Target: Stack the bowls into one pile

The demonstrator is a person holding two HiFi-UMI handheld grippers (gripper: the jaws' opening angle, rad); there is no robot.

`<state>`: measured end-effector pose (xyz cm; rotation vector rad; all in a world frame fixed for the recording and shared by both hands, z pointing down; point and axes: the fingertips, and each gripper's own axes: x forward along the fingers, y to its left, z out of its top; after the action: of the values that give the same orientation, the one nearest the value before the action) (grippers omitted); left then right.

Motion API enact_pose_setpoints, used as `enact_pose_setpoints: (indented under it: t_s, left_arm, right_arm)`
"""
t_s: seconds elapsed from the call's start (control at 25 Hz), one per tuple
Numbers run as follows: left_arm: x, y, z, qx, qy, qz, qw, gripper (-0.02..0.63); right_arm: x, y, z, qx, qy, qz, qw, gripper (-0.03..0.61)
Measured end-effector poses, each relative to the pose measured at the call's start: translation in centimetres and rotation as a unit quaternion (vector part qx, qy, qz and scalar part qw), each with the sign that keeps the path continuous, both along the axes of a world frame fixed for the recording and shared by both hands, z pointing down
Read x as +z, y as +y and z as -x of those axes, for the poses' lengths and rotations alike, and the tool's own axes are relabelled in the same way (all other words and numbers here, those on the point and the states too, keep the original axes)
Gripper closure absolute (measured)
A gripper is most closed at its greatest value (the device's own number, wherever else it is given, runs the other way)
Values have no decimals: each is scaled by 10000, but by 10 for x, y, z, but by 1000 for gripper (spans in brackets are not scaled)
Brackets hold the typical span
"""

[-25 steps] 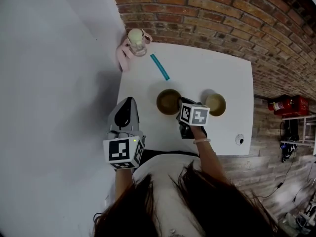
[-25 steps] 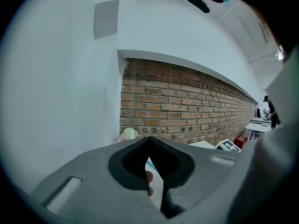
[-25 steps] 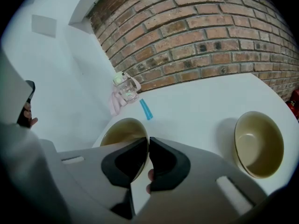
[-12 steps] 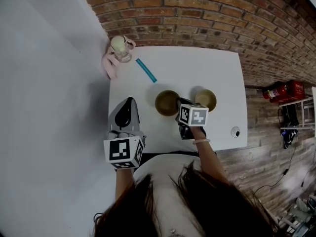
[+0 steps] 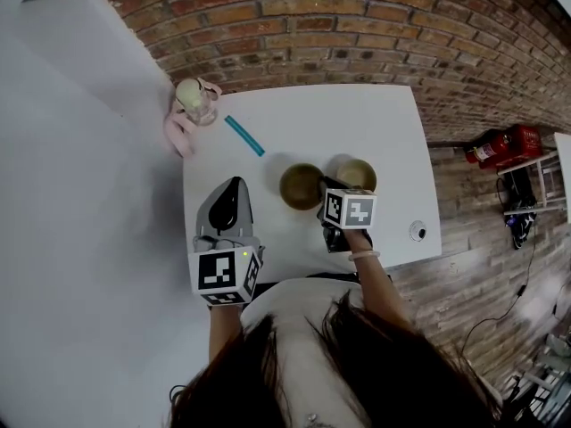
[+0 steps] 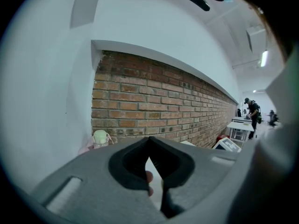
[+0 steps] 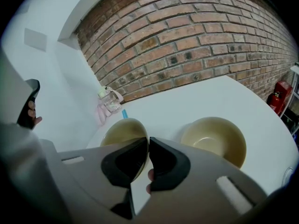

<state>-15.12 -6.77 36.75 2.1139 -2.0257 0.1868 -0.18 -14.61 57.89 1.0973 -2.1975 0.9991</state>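
the right hand-held gripper [image 7: 147, 140] pinches the rim of the left bowl [image 7: 122, 129], likely to carry it into the right bowl [image 7: 215, 140]. the left hand-held gripper [image 6: 149, 138] hangs aside, pressed together and empty.

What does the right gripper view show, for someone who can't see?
The right gripper is shut on the rim of the left tan bowl. A second tan bowl sits to its right on a white table by a brick wall.
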Motion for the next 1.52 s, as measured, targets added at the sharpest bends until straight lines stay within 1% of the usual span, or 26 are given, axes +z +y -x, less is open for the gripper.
enact_pose_setpoints:
  t_s: [0.76, 1.52]
  left_arm:
    - [-2, -36, -44, 598, 39, -46, 9982, 614]
    - [5, -61, -81, 1073, 126, -21, 9941, 614]
  right_arm:
    - [-9, -21, -57, 614, -3, -117, 9980, 551]
    - [-13, -30, -113, 1279, -28, -197, 9916, 552]
